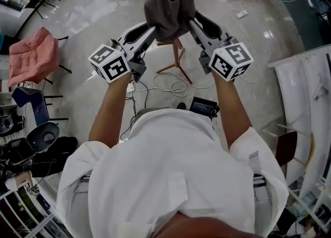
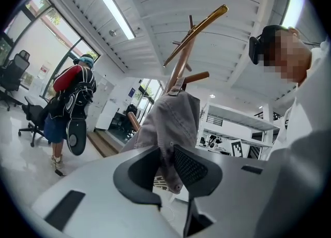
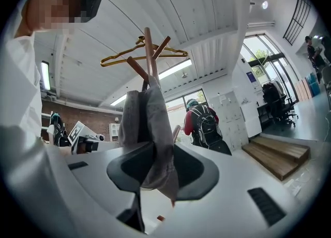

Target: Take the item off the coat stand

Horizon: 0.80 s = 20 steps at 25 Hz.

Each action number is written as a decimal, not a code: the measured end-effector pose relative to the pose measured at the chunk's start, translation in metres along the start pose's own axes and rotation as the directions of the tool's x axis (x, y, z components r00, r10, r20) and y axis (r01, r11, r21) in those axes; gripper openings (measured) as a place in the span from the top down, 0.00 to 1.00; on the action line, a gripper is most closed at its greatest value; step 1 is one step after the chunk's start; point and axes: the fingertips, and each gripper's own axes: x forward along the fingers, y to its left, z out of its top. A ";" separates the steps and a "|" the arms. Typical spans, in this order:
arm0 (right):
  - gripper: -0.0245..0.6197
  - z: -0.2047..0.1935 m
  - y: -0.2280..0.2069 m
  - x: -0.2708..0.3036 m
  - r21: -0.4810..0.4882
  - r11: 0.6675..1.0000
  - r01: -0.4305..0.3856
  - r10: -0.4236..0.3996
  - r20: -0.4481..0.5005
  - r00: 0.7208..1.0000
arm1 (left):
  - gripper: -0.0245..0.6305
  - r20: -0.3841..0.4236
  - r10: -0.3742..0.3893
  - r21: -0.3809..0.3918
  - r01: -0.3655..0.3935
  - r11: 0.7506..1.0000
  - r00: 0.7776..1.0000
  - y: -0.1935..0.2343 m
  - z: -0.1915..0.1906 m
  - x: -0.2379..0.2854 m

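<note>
A grey garment (image 1: 169, 4) hangs bunched from the top of a wooden coat stand (image 1: 176, 61). It drapes down around the pole, well above the floor (image 1: 93, 19). Seen from the head view, the garment sits at the top centre, with both grippers reaching up to it from either side.

The left gripper (image 1: 152, 26) meets the garment's left edge. In the left gripper view, the fabric (image 2: 173, 123) runs down between the two dark pads, and the gripper (image 2: 166, 165) is closed narrowly on a fold of it. The right gripper (image 1: 190, 24) meets the garment's right edge. In the right gripper view, the cloth (image 3: 147, 123) fills the gap between the pads, and the gripper (image 3: 155, 165) is likewise clamped on it, with a loose tail hanging below.

Above the garment the stand's pole (image 3: 149, 50) rises to angled wooden pegs. A gold wire hanger (image 3: 139, 51) hangs across them, empty.

Each gripper carries a white marker cube (image 1: 108, 62) near the person's bare forearm. On the floor around the stand's legs lie loose white cables (image 1: 173, 84). A pink padded chair (image 1: 33, 56) stands well apart at the left. In the background a person with a backpack (image 3: 204, 123) stands near wooden steps (image 3: 276, 154).
</note>
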 end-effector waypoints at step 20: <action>0.91 0.013 0.029 -0.036 0.014 1.000 -0.025 0.024 0.072 0.997 | 0.88 0.065 -0.002 0.003 0.002 1.000 0.998 -0.037 0.005 -0.024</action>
